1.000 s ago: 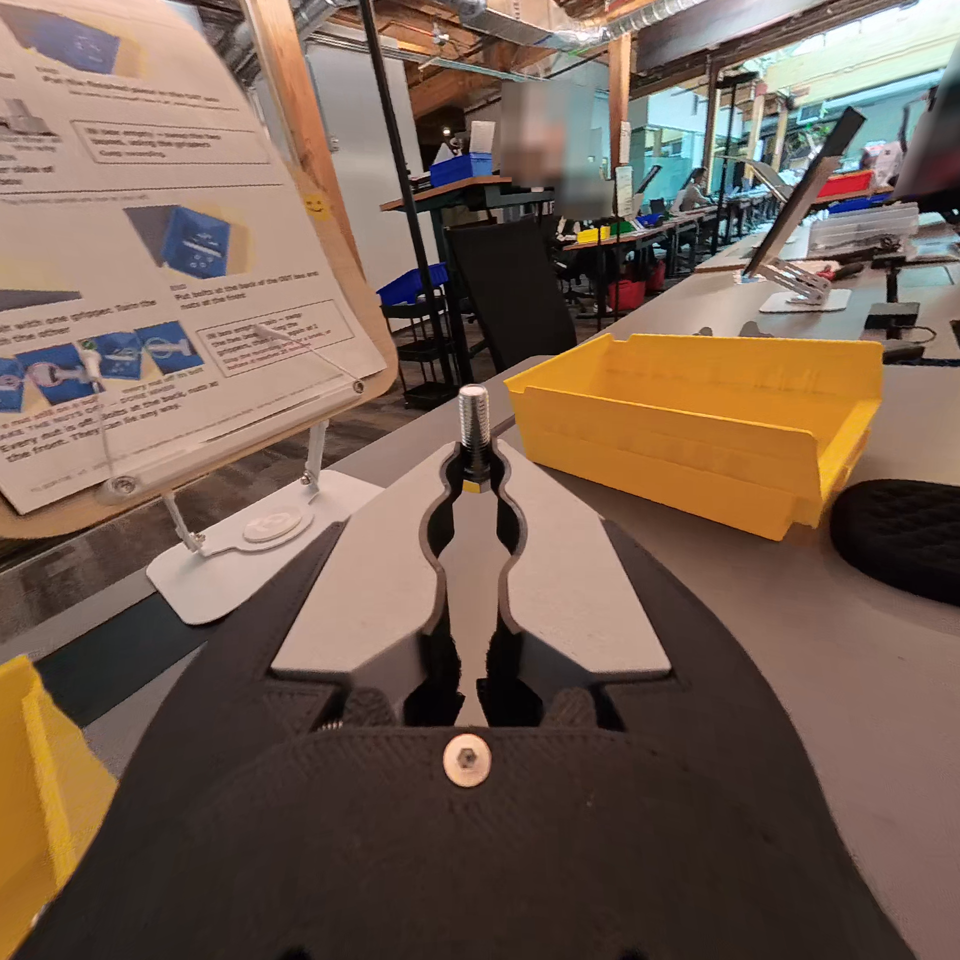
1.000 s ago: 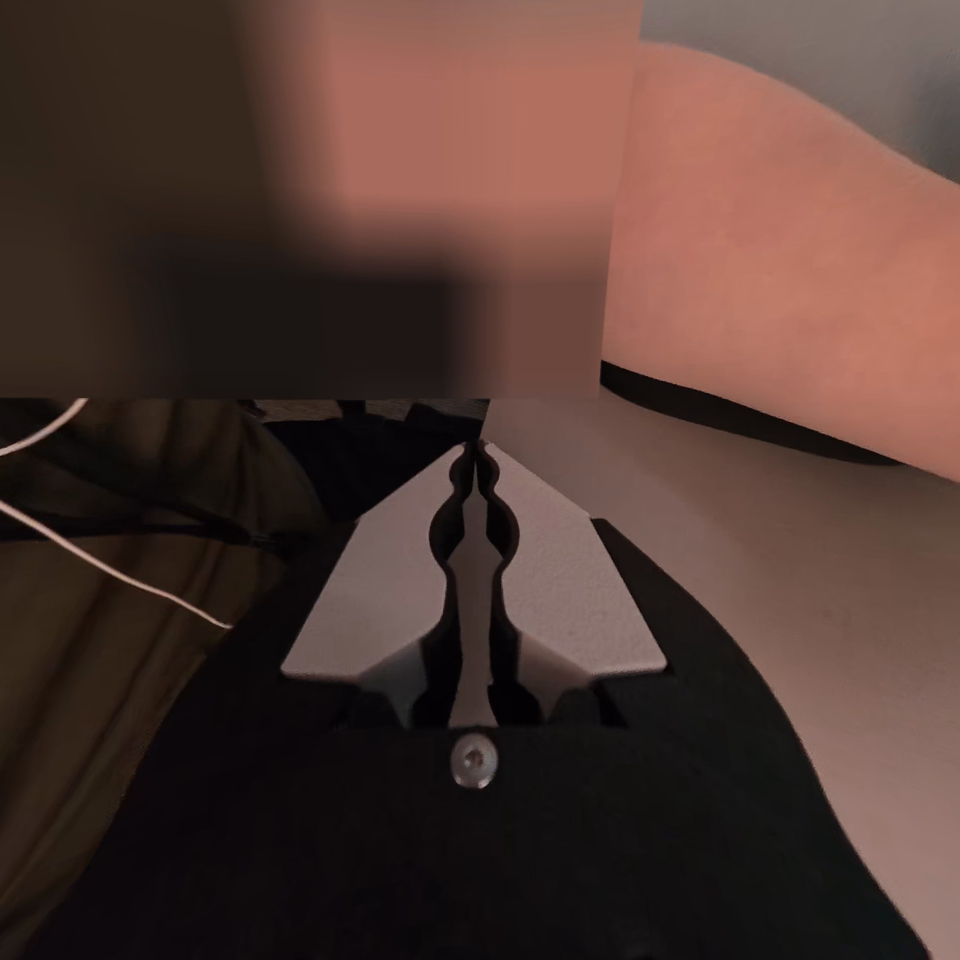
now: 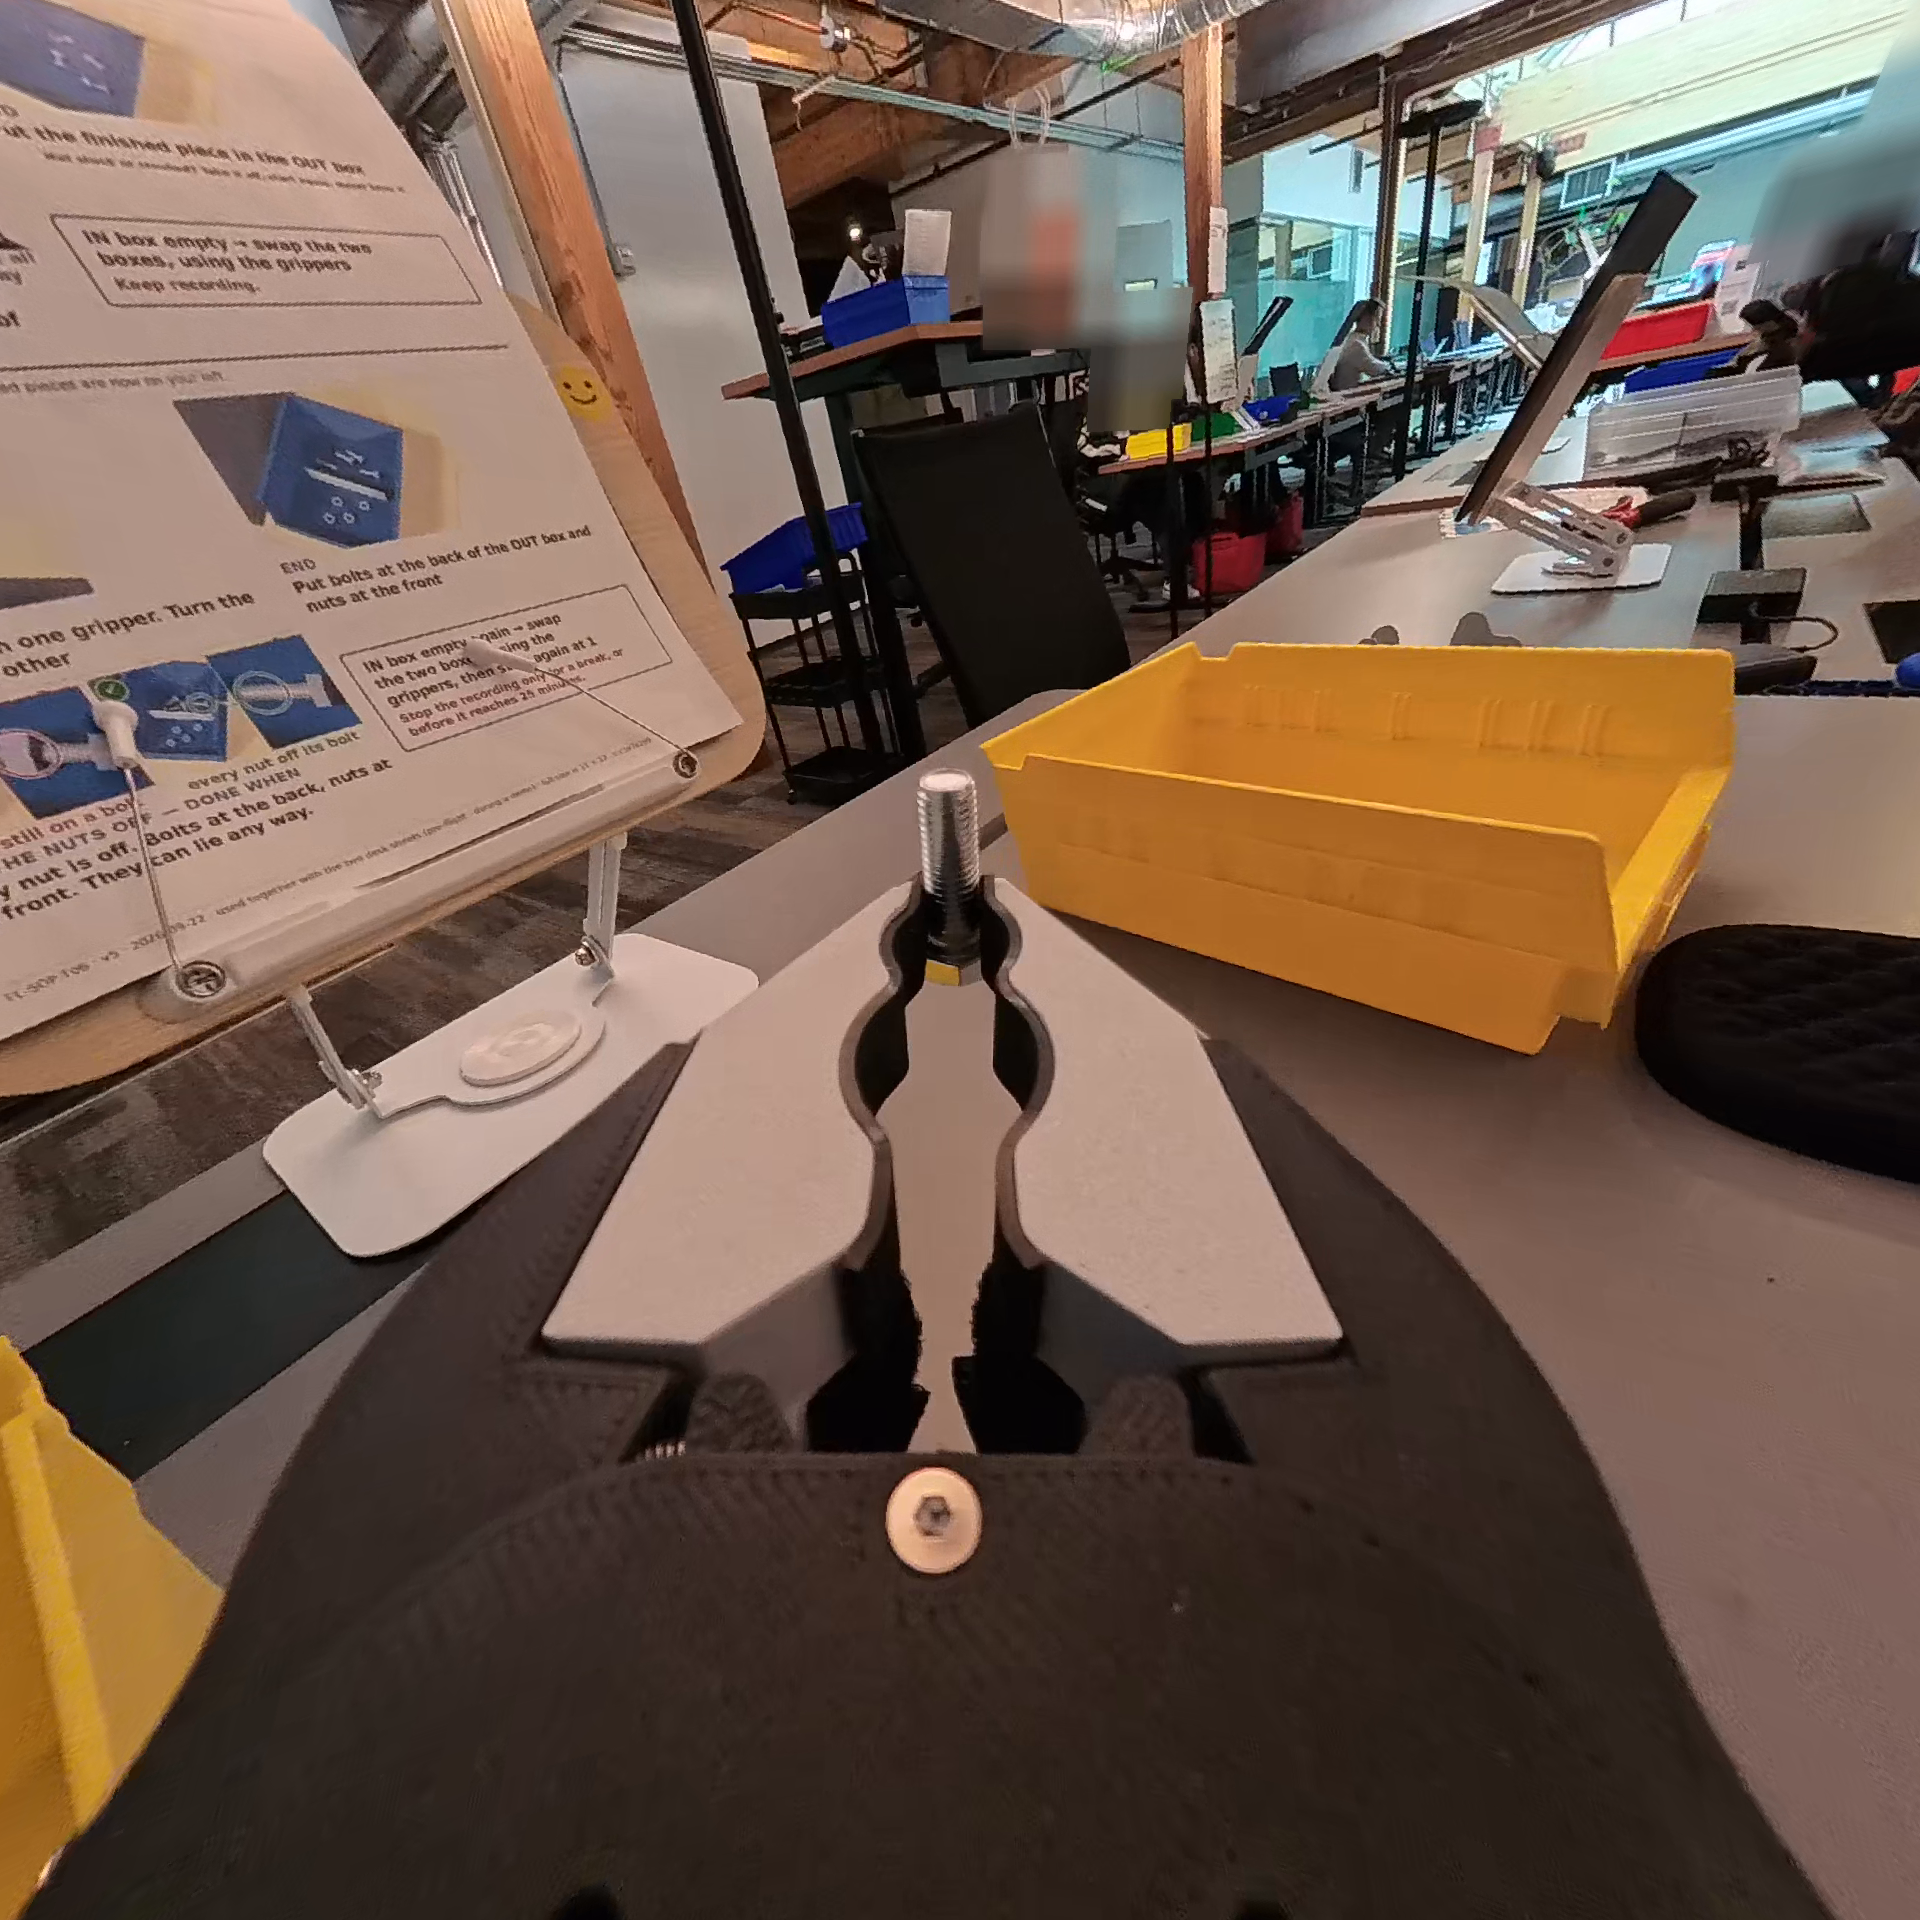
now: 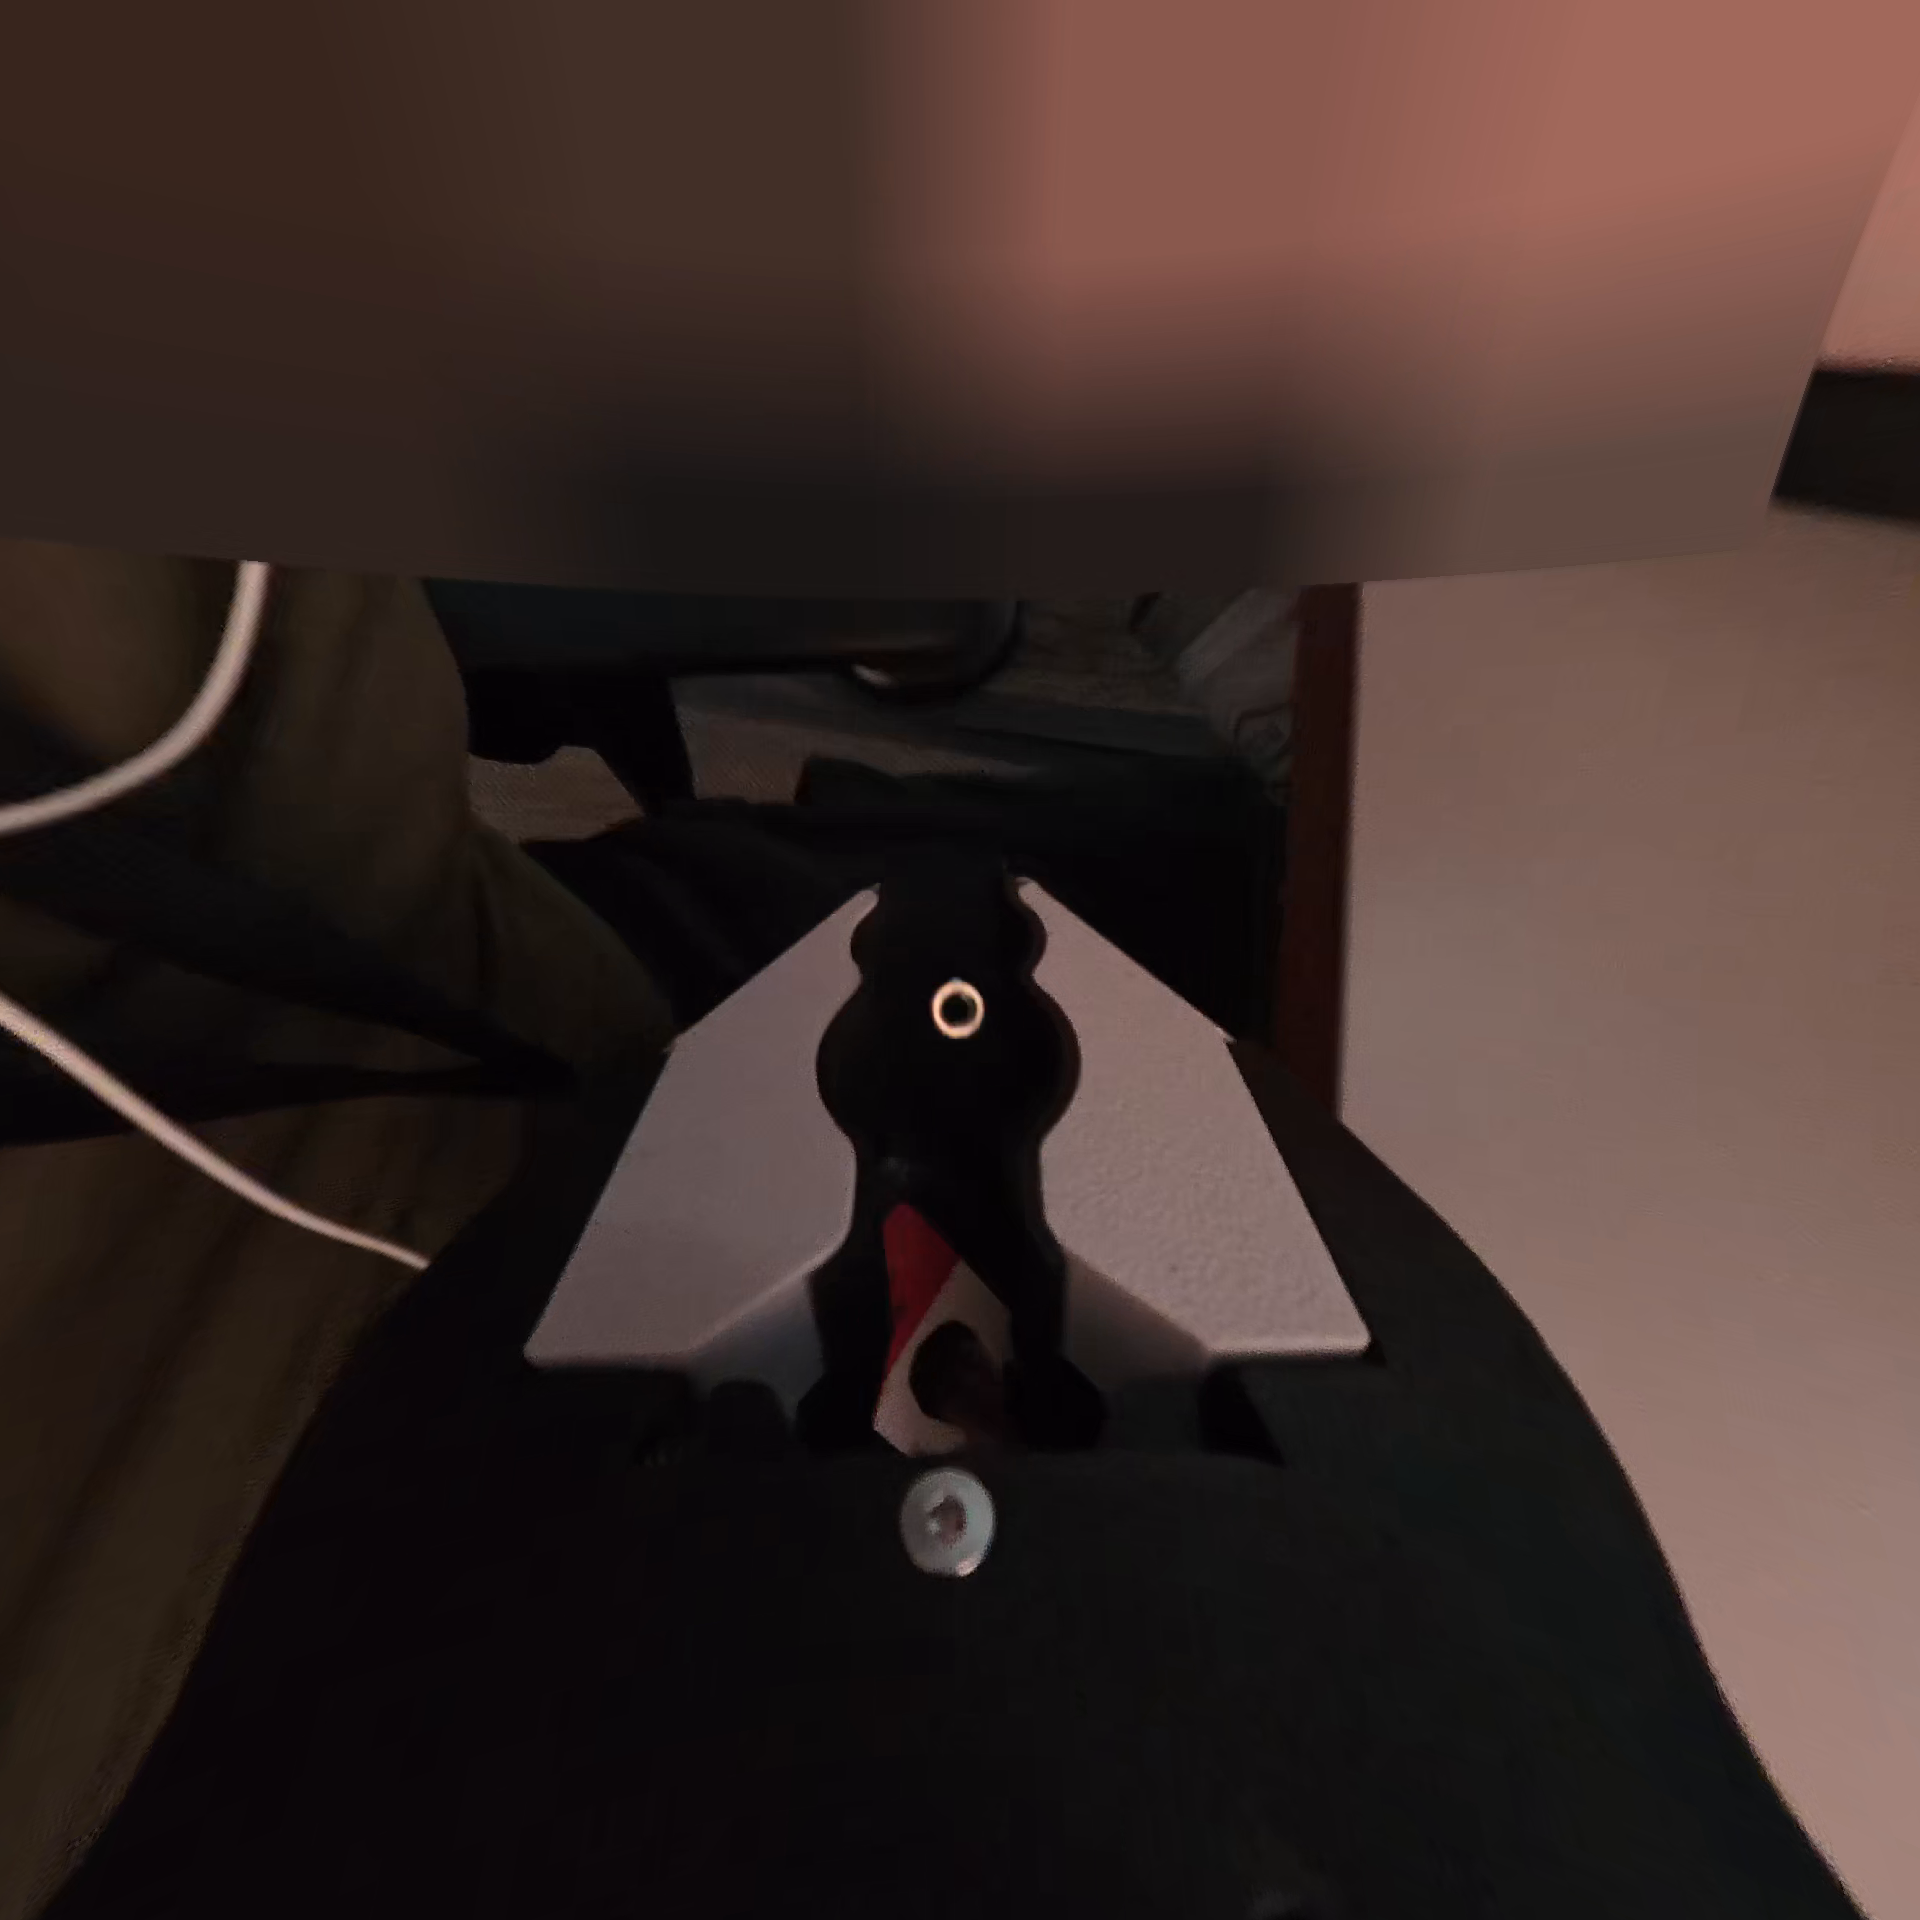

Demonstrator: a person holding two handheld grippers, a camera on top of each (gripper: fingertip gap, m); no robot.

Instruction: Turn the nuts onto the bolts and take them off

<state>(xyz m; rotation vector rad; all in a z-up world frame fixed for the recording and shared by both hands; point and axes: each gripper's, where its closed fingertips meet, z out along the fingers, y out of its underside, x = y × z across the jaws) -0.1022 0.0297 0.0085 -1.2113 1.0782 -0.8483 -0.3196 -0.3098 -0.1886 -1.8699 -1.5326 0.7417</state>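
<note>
In the left wrist view my left gripper (image 3: 948, 940) is shut on the head end of a silver bolt (image 3: 948, 831). Its threaded shaft sticks out past the fingertips, and no nut shows on the thread. It hangs above the grey table (image 3: 1558, 1351), left of a yellow bin (image 3: 1351, 831). In the dark right wrist view my right gripper (image 4: 951, 894) points off the table edge toward dark cloth, its jaws a little apart and empty. A small shiny ring (image 4: 956, 1008) shows in the gap. I cannot tell if it is a nut.
An instruction sheet on a white stand (image 3: 312, 623) stands at the left. A second yellow bin (image 3: 62, 1558) is at the lower left and a black pad (image 3: 1787, 1049) at the right. In the right wrist view a white cable (image 4: 208, 1143) runs at the left and the table surface (image 4: 1610, 935) lies at the right. About 45 cm separates my left fingertips from my right.
My right gripper's jaws were touching at the tips and now stand apart; its view has shifted. My left gripper still holds the bolt in the same place.
</note>
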